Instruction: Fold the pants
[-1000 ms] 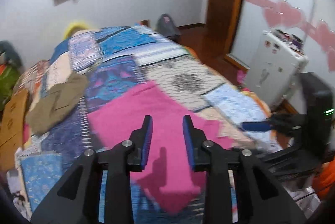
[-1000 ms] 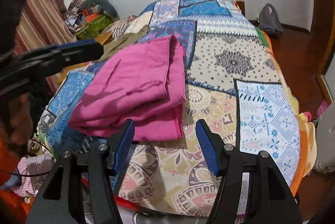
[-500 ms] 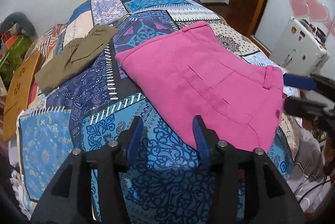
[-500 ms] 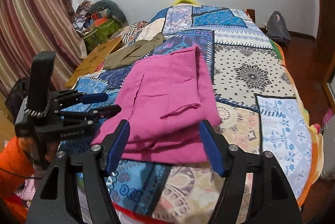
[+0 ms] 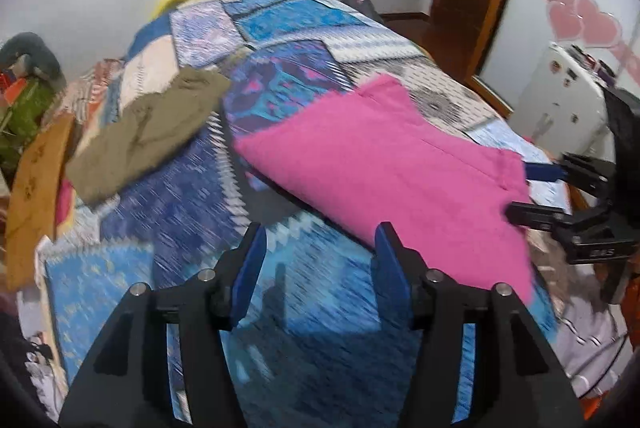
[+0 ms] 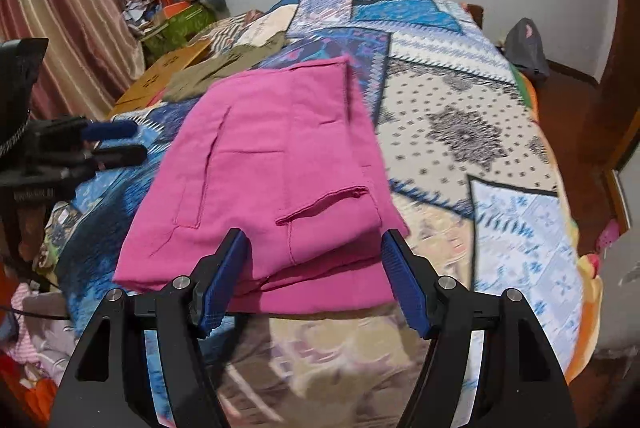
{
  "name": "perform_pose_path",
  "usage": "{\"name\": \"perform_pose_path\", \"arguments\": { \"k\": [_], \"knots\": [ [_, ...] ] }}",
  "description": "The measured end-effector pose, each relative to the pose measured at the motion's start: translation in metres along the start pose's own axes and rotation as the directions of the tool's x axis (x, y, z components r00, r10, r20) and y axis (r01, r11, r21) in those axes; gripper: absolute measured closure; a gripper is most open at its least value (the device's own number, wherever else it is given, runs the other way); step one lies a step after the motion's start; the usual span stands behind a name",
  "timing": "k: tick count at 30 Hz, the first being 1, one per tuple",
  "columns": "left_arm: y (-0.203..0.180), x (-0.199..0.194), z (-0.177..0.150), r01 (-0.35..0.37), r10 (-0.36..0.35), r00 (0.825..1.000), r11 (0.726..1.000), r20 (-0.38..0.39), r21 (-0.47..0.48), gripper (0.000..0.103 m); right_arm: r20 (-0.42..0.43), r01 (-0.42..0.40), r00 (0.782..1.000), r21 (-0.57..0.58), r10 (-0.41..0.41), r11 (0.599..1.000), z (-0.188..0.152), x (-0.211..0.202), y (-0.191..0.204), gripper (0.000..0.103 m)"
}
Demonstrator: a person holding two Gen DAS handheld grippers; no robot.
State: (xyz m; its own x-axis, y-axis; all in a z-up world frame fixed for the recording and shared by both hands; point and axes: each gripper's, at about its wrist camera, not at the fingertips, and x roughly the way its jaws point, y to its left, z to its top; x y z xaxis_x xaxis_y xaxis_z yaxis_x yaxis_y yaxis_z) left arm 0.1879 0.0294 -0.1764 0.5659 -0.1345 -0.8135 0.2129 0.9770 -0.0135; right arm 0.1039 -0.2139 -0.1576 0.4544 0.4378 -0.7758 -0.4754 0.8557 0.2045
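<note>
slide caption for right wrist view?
Open right tool over near edge of folded pink pants on patchwork bedspread.

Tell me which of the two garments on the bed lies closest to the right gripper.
The pink pants: their near edge sits between the right gripper's open jaws. The olive garment lies farther back, behind them.

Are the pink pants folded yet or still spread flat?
Folded. The pink pants lie on the patchwork bedspread in stacked layers, edges showing at the near end.
</note>
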Motion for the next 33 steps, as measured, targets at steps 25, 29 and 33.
{"name": "perform_pose_path", "arguments": {
  "k": [25, 29, 33],
  "knots": [
    [0.054, 0.126, 0.068, 0.168, -0.168, 0.978, 0.986, -0.122, -0.014, 0.09, 0.055, 0.06, 0.996, 0.139, -0.068, 0.988, 0.039, 0.019, -0.05, 0.037],
    [0.053, 0.111, 0.058, 0.136, -0.138, 0.985, 0.99, -0.104, -0.021, 0.094, 0.054, 0.053, 0.997, 0.112, -0.06, 0.992, 0.042, 0.022, -0.04, 0.037],
    [0.058, 0.085, 0.037, 0.11, -0.114, 0.989, 0.993, -0.092, -0.05, 0.096, 0.052, 0.037, 0.998, 0.084, -0.042, 0.996, 0.048, 0.028, -0.034, 0.037]
  ]
}}
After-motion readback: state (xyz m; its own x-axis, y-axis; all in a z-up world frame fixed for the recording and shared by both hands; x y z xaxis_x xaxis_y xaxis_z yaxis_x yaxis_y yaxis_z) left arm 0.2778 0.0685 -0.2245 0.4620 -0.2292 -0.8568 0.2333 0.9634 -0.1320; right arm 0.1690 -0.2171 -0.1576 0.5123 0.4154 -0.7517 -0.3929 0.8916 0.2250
